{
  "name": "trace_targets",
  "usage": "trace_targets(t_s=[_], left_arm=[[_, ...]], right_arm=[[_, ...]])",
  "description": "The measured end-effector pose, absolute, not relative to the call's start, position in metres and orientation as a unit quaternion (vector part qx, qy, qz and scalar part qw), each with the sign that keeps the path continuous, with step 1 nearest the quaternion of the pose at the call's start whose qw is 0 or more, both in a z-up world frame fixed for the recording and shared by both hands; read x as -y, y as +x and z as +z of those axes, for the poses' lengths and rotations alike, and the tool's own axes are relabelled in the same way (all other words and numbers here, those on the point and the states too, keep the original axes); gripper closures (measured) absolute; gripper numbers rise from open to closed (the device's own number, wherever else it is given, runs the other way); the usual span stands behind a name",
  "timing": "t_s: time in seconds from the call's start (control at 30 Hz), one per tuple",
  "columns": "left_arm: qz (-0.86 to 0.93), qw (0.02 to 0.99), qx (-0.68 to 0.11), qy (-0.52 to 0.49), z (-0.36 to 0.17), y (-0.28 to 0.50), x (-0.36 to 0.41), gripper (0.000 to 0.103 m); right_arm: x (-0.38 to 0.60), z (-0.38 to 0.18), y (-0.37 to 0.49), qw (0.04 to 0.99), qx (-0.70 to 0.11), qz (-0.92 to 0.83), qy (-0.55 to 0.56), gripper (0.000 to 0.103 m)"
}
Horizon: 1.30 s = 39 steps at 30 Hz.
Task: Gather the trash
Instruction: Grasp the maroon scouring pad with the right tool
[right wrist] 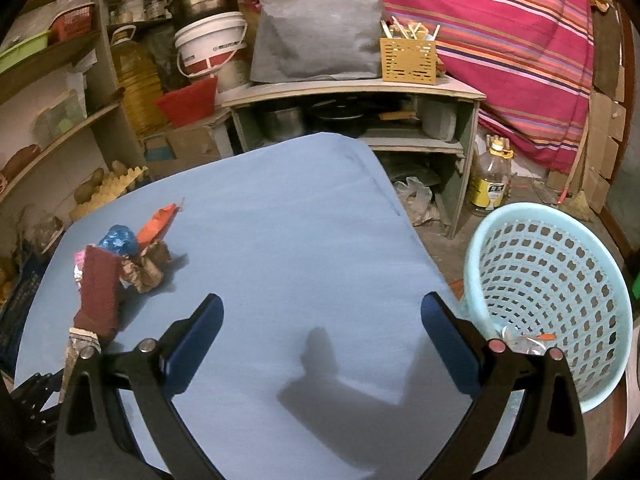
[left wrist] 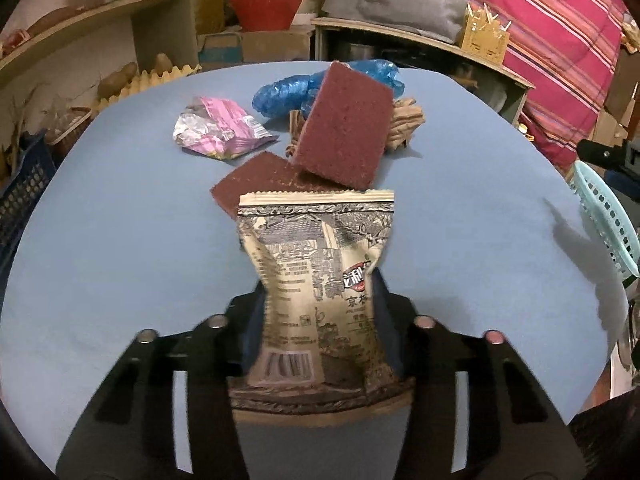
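Note:
A tan printed snack bag (left wrist: 316, 264) stands up between the fingers of my left gripper (left wrist: 320, 292), pinched in at its waist; the gripper is shut on it above the blue table (left wrist: 120, 240). Beyond it lie two maroon scouring pads (left wrist: 344, 128), a pink foil wrapper (left wrist: 216, 128), crumpled blue plastic (left wrist: 284, 92) and brown paper (left wrist: 404, 120). My right gripper (right wrist: 322, 300) hangs open and empty over bare blue table (right wrist: 300, 220), right of that pile (right wrist: 100, 288). A pale blue perforated basket (right wrist: 552, 280) stands off the table's right edge with a silvery wrapper (right wrist: 524, 340) inside.
An orange wrapper (right wrist: 160, 220) lies at the far side of the pile. Shelves with pots, a white bucket (right wrist: 208, 48) and oil bottles crowd the space behind the table. A dark blue crate (left wrist: 20, 196) sits off the left edge. A striped red cloth (right wrist: 500, 40) hangs at the back right.

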<state>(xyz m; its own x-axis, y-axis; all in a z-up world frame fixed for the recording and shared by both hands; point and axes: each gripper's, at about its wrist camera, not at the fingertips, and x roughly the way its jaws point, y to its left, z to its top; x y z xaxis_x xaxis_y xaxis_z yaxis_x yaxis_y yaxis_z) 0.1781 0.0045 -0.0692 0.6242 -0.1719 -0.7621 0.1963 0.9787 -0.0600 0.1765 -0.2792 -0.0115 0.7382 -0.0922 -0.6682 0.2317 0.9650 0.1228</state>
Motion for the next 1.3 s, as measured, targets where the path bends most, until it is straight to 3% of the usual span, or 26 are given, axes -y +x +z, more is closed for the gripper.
trace_targets(t_s=[0.13, 0.33, 0.73, 0.93, 1.3], left_arm=[[-0.106, 0.901, -0.421, 0.007, -0.064, 0.178, -0.014, 0.077], [-0.096, 0.909, -0.405, 0.004, -0.048, 0.178, -0.032, 0.089], [-0.048, 0.947, -0.317, 0.021, -0.001, 0.221, -0.079, 0.09], [-0.041, 0.945, -0.322, -0.032, -0.013, 0.24, -0.114, 0.09], [-0.023, 0.945, -0.324, -0.037, -0.018, 0.245, -0.139, 0.09]], right_arm=[[0.262, -0.011, 0.179, 0.927, -0.353, -0.079, 0.093, 0.006], [0.23, -0.008, 0.183, 0.931, -0.351, -0.065, 0.077, 0.006], [0.162, -0.007, 0.192, 0.933, -0.35, -0.037, 0.077, 0.006], [0.114, -0.021, 0.207, 0.925, -0.369, -0.026, 0.082, 0.006], [0.063, -0.046, 0.243, 0.915, -0.394, -0.028, 0.084, 0.007]])
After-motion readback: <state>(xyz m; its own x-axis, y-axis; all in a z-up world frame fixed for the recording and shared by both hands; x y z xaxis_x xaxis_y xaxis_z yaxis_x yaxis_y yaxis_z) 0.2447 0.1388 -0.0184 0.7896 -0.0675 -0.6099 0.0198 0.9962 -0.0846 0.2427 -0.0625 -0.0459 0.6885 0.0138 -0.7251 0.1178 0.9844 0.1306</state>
